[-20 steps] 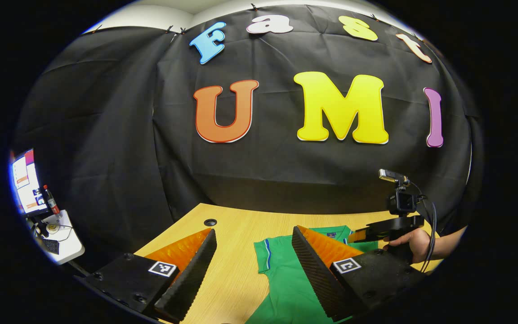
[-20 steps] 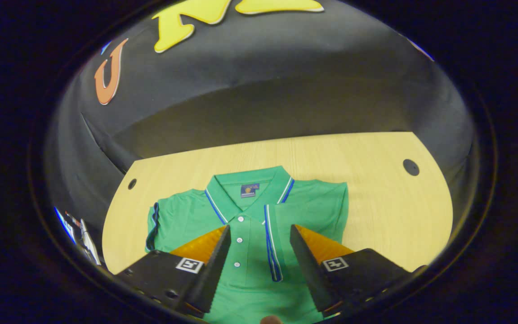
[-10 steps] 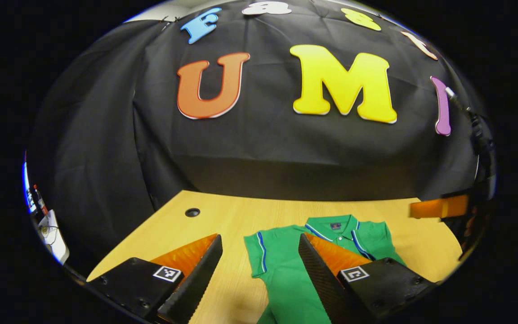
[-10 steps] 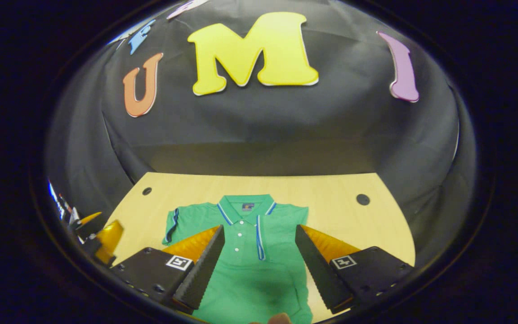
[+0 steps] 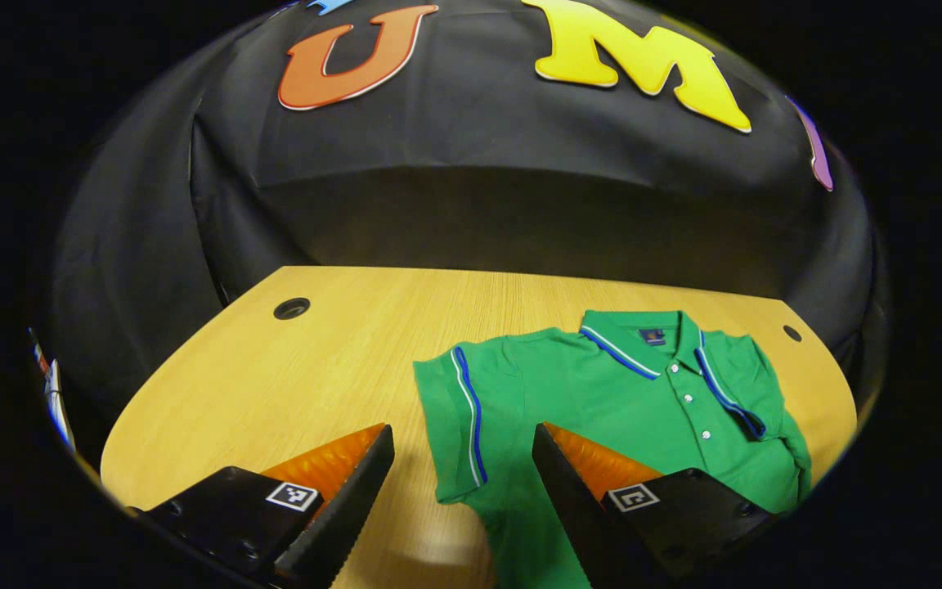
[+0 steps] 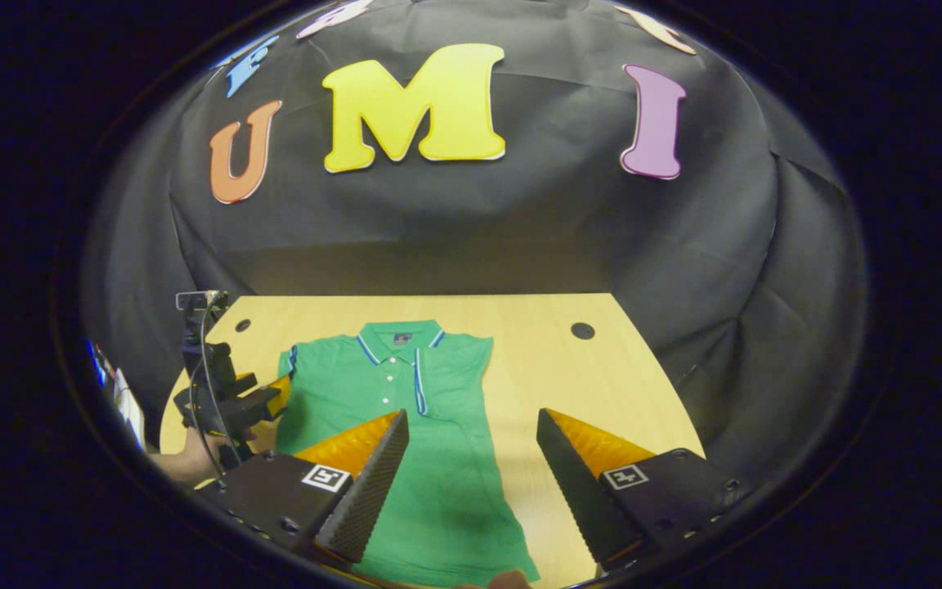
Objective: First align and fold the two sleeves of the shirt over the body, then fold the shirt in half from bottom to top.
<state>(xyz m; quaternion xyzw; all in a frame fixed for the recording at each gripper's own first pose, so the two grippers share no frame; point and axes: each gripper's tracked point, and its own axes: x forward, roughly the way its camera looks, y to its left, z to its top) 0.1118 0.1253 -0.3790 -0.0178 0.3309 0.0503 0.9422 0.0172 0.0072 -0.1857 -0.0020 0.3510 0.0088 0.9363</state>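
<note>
On table (image 5: 291,368): shirt (image 5: 602,393), one sleeve (image 6: 430,380) folded; claws open

Table (image 5: 291,376): light wood-grain top, rounded corners — far edge against the booth wall.
Cable holes (image 5: 291,308): round, dark — one near each far corner of the table.
Booth wall (image 6: 471,229): black cloth, creased, hanging behind the table.

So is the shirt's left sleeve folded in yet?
Not yet: the left sleeve lies spread flat on the table, beside the shirt body.
</note>
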